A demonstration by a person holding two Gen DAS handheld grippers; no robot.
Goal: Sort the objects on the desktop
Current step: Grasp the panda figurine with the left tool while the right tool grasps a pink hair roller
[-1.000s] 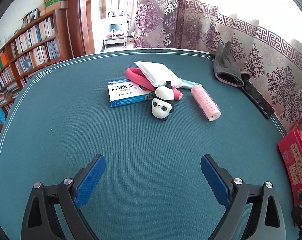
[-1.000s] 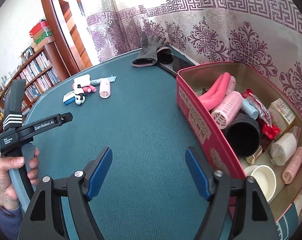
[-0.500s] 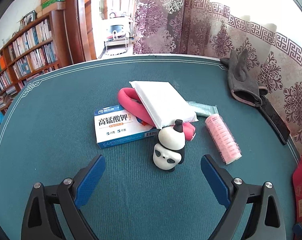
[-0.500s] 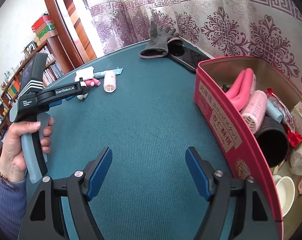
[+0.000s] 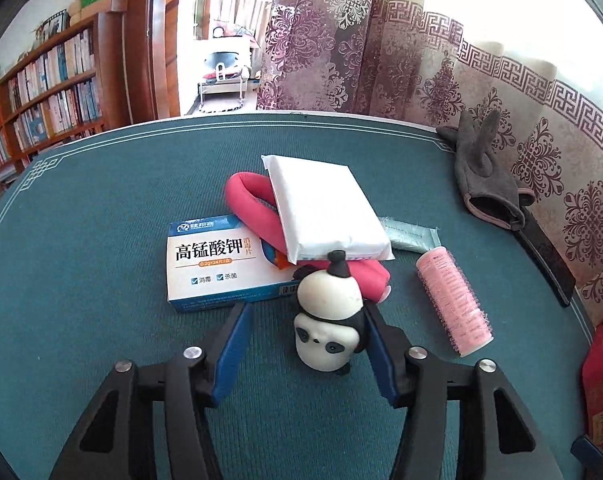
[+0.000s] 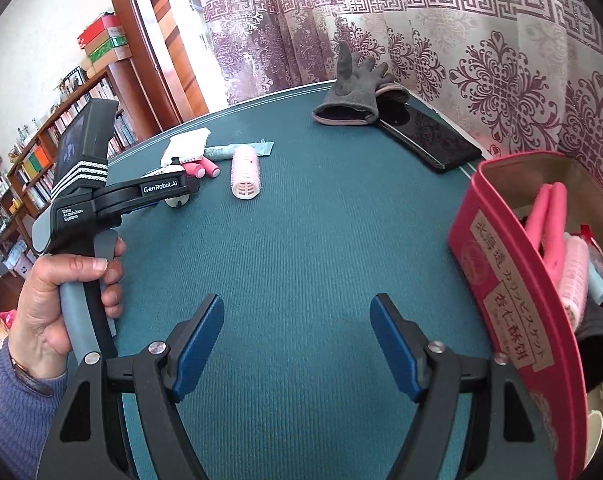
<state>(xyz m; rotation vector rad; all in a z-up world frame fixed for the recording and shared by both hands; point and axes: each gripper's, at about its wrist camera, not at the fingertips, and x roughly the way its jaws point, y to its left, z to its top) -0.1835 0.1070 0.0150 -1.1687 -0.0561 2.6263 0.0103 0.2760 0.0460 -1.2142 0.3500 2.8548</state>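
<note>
**Closing in on the panda**

My left gripper is closing around the panda toy. The right pad touches its side, but the left pad still has a gap, so nothing is pinched yet. The panda stands on the green table, just in front of the medicine box and white packet, so I come at it from the near side. My right gripper waits spread and empty beside the red tin, where I think the sorted things go. The tin's far half is cut off.
</note>
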